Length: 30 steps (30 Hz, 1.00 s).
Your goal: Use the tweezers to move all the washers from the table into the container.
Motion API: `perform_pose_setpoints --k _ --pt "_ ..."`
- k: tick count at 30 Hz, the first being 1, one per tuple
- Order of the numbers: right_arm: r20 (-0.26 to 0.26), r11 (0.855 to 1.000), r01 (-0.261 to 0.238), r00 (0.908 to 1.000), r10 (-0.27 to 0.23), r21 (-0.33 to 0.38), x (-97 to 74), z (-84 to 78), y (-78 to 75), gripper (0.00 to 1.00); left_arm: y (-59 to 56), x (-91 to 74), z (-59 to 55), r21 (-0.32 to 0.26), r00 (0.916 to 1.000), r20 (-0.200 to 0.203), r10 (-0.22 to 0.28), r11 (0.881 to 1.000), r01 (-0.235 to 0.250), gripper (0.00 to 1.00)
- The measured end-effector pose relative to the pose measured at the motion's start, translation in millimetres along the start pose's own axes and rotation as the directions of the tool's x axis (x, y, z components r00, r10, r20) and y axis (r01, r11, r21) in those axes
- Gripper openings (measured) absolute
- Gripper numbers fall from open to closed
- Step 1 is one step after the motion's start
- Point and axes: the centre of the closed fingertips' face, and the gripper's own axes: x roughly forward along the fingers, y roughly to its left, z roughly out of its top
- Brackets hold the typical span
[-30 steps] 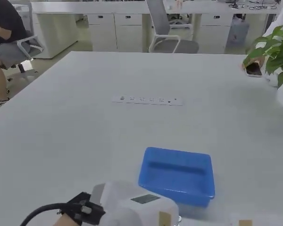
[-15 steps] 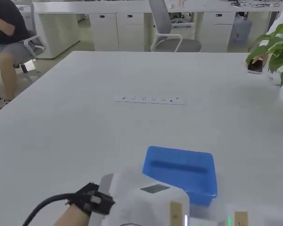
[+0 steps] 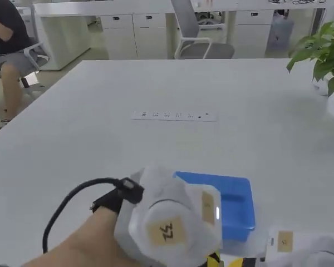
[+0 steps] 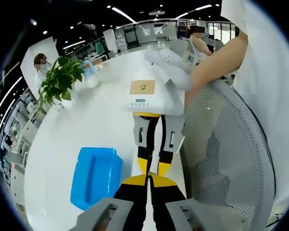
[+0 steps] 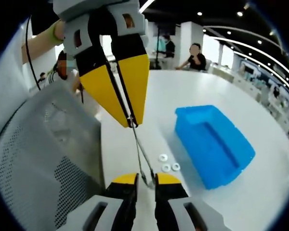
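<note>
Since a second before, the left gripper had come up in the head view from below the container, and its white housing covered that box's near left corner. Over the same second the seated person at the far left had barely shifted.

Seen from the right gripper view, the left gripper's yellow-tipped jaws were pressed together on the upper end of the tweezers. The right gripper had its jaws drawn in narrowly about the tweezers' lower end, so the tool ran straight between the two grippers. Both were clamped on it, tip facing tip.

Three washers lay in a tight cluster on the worktop, just beside one long side of the container, between it and the near edge. None of them was touching the tweezers. No washer could be made out in the blue container, though part of its inside was hidden. It stood near the near edge, well apart from the power strip at mid-worktop.

A mesh chair back stood just off the near edge, beside the grippers. A plant leaned in at the far right corner.
</note>
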Motion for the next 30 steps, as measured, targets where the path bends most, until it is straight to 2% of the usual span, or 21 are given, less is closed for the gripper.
perform_pose_setpoints --k 1,2,4,7,9,12,15,16,17,19,20,22,23,24,25,26,27,28,29,30 --pt "0.023 1.0 -0.001 0.9997 0.001 0.012 -1.8 4.9 -0.5 0.09 0.8 0.3 -0.7 0.011 0.9999 -0.011 -0.004 1.0 0.005 0.0" --pt "0.059 0.999 -0.002 0.9983 0.0 0.036 -3.5 12.2 -1.2 0.1 7.1 0.6 -0.5 0.048 0.9994 -0.035 0.009 0.999 -0.007 0.0" --pt "0.103 0.998 -0.006 0.9947 0.0 0.058 -9.9 24.8 -4.5 0.1 10.8 3.8 2.9 0.052 0.999 -0.045 -0.005 0.999 0.007 0.0" --pt "0.091 0.999 -0.003 0.9958 -0.001 0.039 -12.5 29.5 -8.9 0.1 13.7 7.4 8.4 0.044 0.9986 -0.041 -0.033 0.998 0.035 0.0" --pt "0.053 1.0 -0.019 0.9984 0.019 0.011 -11.5 25.2 -8.2 0.04 15.1 9.7 11.3 0.032 0.9984 -0.037 -0.043 0.999 0.044 0.0" --pt "0.045 0.999 -0.018 0.9988 0.017 0.027 -10.6 23.2 -8.8 0.04 14.3 10.8 13.6 0.022 0.999 -0.014 -0.042 0.999 0.043 0.0" --pt "0.05 0.999 -0.024 0.9985 0.022 0.042 -11.4 21.9 -9.0 0.03 14.6 10.6 11.1 -0.058 0.9994 0.028 -0.022 0.998 0.024 0.0" --pt "0.053 0.999 -0.023 0.9984 0.021 0.046 -11.4 21.8 -8.8 0.03 16.9 9.1 8.2 -0.088 0.9991 0.041 0.003 0.996 0.0 0.0" --pt "0.054 0.998 -0.026 0.9982 0.024 0.049 -11.2 21.9 -8.4 0.03 18.3 7.5 6.1 -0.119 0.9983 0.053 0.023 0.993 -0.016 0.01" --pt "0.056 0.998 -0.026 0.9982 0.022 0.059 -11.0 22.0 -8.1 0.03 21.5 1.2 3.7 -0.204 0.991 0.109 0.077 0.977 -0.053 0.07" --pt "0.058 0.997 -0.024 0.9981 0.02 0.07 -10.8 22.1 -8.3 0.03 24.2 -3.8 0.8 -0.277 0.983 0.142 0.117 0.958 -0.074 0.1" --pt "0.061 0.996 -0.015 0.9981 0.009 0.092 -10.9 22.1 -10.6 0.02 26.7 -11.5 -4.1 -0.359 0.969 0.181 0.168 0.929 -0.094 0.15" --pt "0.066 0.992 -0.013 0.9978 0.004 0.123 -11.1 22.0 -12.4 0.02 27.7 -17.4 -9.6 -0.417 0.957 0.205 0.205 0.903 -0.105 0.17" --pt "0.074 0.989 0.0 0.9972 -0.011 0.15 -11.2 22.1 -14.9 0.02 27.4 -21.1 -14.5 -0.46 0.9499 0.214 0.228 0.881 -0.107 0.19" --pt "0.087 0.983 0.007 0.996 -0.024 0.184 -11.4 22.1 -17.4 0.02 25.5 -26.1 -22.0 -0.517 0.9405 0.226 0.254 0.849 -0.105 0.2" --pt "0.097 0.978 0.008 0.9949 -0.029 0.208 -11.5 22.3 -18.6 0.02 23.2 -29.0 -27.5 -0.548 0.9367 0.226 0.267 0.83 -0.104 0.22" --pt "0.105 0.971 0.003 0.994 -0.029 0.238 -11.9 21.9 -19.2 0.02 21.5 -33.9 -36.4 -0.578 0.9277 0.226 0.297 0.807 -0.118 0.23" --pt "0.106 0.969 0.012 0.9936 -0.039 0.245 -12.4 21.4 -21.6 0.02 21.0 -37.4 -40.7 -0.599 0.9185 0.227 0.323 0.79 -0.13 0.24" --pt "0.103 0.967 0.018 0.9936 -0.046 0.254 -13.1 20.5 -23.4 0.02 21.1 -42.9 -45.2 -0.637 0.8974 0.237 0.372 0.757 -0.146 0.26" --pt "0.102 0.966 0.02 0.9937 -0.047 0.256 -13.3 20.2 -23.9 0.02 20.8 -46.6 -46.8 -0.664 0.8806 0.25 0.402 0.734 -0.147 0.29"
